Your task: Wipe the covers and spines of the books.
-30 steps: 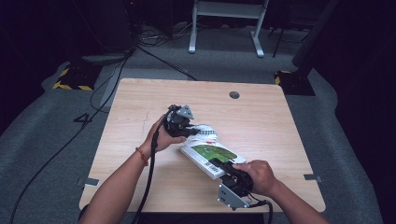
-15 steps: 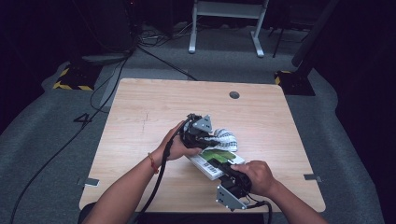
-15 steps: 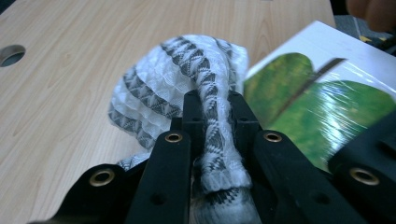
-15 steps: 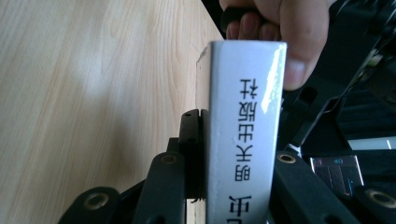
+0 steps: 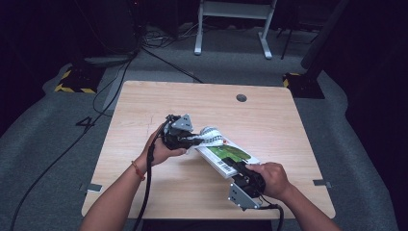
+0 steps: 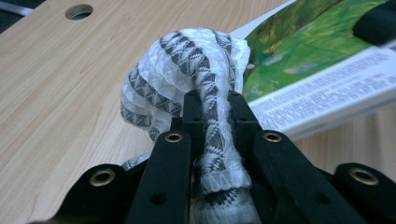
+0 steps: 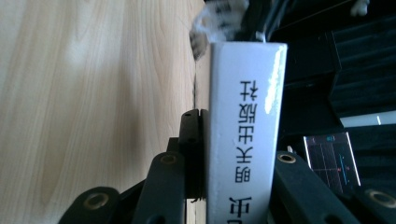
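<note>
White lace ribbon with grey triangle pattern pinched in left gripper, at white green-covered book clamped by right gripper; next, probably wrapping round it.

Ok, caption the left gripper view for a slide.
Left claw shut on patterned white cloth beside a green-covered book.

The table is evenly lit while the surrounding room stays dark; both gripper views blur toward their upper edges.
</note>
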A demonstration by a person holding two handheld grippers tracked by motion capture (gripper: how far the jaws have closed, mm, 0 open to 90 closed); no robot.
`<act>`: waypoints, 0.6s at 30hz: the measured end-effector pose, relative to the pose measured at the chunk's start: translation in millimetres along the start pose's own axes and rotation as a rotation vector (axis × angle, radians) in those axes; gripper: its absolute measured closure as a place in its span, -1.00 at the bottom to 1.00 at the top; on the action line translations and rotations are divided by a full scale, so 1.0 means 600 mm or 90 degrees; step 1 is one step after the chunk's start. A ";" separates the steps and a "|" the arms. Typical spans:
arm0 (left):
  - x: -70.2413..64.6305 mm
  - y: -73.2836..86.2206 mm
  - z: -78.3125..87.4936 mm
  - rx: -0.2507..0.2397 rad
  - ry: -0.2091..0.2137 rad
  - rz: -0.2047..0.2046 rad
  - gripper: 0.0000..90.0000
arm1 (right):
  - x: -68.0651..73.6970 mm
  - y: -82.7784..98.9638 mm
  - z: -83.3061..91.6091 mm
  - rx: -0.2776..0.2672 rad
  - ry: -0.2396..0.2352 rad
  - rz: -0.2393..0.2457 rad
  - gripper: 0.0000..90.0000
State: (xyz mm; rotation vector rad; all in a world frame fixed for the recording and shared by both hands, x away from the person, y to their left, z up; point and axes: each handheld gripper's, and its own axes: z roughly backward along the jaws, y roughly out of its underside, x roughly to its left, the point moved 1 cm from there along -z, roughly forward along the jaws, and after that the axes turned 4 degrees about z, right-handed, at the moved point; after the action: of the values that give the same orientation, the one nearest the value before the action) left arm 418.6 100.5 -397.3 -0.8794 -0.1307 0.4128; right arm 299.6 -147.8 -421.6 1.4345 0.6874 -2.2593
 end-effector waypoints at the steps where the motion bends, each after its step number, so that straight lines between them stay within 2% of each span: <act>1: -0.003 0.001 0.003 -0.003 0.002 -0.002 0.81 | 0.001 0.001 0.000 0.005 0.001 -0.003 0.67; 4: -0.014 -0.003 0.006 -0.017 0.015 -0.008 0.81 | 0.002 0.007 -0.004 0.016 0.002 0.000 0.68; 7: -0.037 -0.020 0.004 -0.028 0.037 -0.034 0.81 | 0.001 0.011 -0.007 0.023 0.005 -0.006 0.68; 10: -0.061 -0.036 -0.001 -0.037 0.048 -0.059 0.81 | 0.001 0.014 -0.010 0.032 0.008 -0.001 0.68; 11: -0.061 -0.036 -0.001 -0.037 0.048 -0.059 0.81 | 0.001 0.014 -0.010 0.032 0.008 -0.001 0.68; 12: -0.073 -0.044 -0.006 -0.041 0.061 -0.073 0.81 | 0.000 0.018 -0.011 0.038 0.017 -0.004 0.68; 13: -0.073 -0.044 -0.006 -0.041 0.061 -0.073 0.81 | 0.000 0.018 -0.011 0.038 0.017 -0.004 0.68; 16: -0.091 -0.055 -0.012 -0.049 0.075 -0.090 0.81 | 0.000 0.025 -0.010 0.045 0.009 -0.011 0.68; 18: -0.098 -0.060 -0.015 -0.044 0.067 -0.099 0.81 | 0.000 0.028 -0.011 0.048 0.016 -0.011 0.68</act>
State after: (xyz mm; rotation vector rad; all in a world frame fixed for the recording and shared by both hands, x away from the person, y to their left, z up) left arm 378.0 50.2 -372.0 -0.9503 -0.1154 0.2175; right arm 313.5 -157.7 -427.4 1.4987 0.6312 -2.3073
